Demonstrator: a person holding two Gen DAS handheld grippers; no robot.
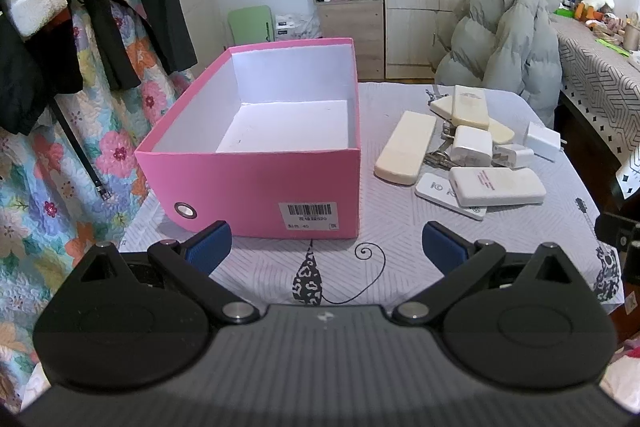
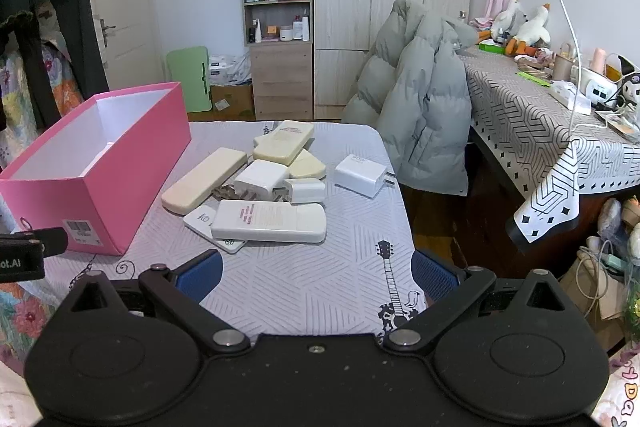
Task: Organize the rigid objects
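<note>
An open pink box (image 1: 256,183) with a white inside stands empty on the table's left; it also shows in the right wrist view (image 2: 96,187). To its right lies a pile of white and cream remotes (image 1: 406,147) (image 2: 204,179), white chargers (image 1: 472,145) (image 2: 262,179) and keys. One charger (image 2: 360,175) lies apart at the right. My left gripper (image 1: 326,247) is open and empty, in front of the box. My right gripper (image 2: 316,275) is open and empty, in front of the pile.
A chair with a grey puffer jacket (image 2: 416,107) stands behind the table. A second table with a patterned cloth (image 2: 540,131) is at the right. Hanging clothes (image 1: 80,7) are at the left. The left gripper's tip (image 2: 36,247) shows at the right view's left edge.
</note>
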